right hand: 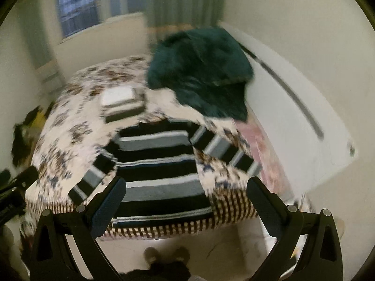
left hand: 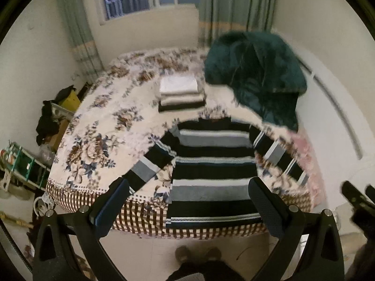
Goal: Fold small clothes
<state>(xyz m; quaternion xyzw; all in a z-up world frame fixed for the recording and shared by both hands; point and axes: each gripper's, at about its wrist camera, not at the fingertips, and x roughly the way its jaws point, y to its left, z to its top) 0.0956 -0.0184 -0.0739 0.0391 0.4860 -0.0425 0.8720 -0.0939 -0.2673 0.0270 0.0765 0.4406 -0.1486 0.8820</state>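
**Sweater lying at the bed's near edge**

The sweater (left hand: 211, 164) is lying flat on the bed (left hand: 98, 121), its hem hanging over the near edge and its sleeves spreading toward the left and right edges. Behind it, toward the bed's middle, a stack (left hand: 180, 93) of folded clothes is sitting. A coat (left hand: 257, 75) is lying by the right edge, behind the sweater and right of the stack.
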